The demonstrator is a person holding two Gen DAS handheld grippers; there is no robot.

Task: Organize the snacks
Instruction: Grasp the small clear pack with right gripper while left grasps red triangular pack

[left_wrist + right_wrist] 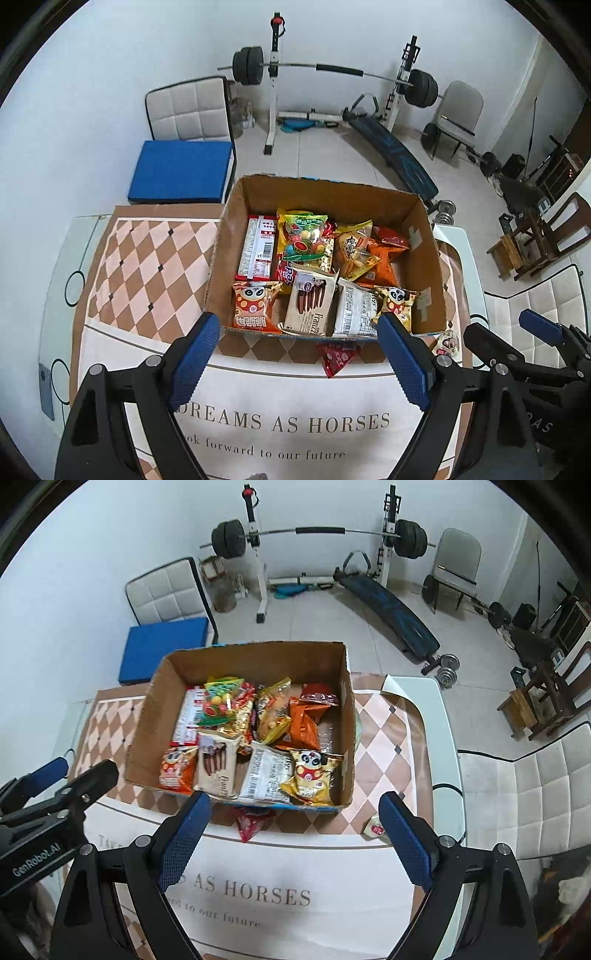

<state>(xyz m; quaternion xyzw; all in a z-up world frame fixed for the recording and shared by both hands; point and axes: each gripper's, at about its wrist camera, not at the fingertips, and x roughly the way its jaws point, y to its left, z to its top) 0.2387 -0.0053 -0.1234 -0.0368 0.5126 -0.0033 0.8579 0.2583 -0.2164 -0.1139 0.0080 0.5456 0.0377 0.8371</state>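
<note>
An open cardboard box [428, 258] [147, 723] stands on the table and holds several snack packets, among them a red panda bag [253, 304], a Franzzi biscuit pack [310, 304] and a yellow panda bag [310, 775]. A small red packet [338, 357] [251, 821] lies on the cloth just in front of the box. A small pale packet [447, 341] [375, 829] lies by the box's near right corner. My left gripper [299, 363] is open and empty, above the cloth before the box. My right gripper [295, 843] is open and empty beside it.
The table carries a checked cloth [147, 266] with printed words. A blue cushion [181, 171] and white chair sit behind left. A weight bench [391, 147], barbell rack and dumbbells stand on the floor beyond. A white sofa [535, 794] is at right.
</note>
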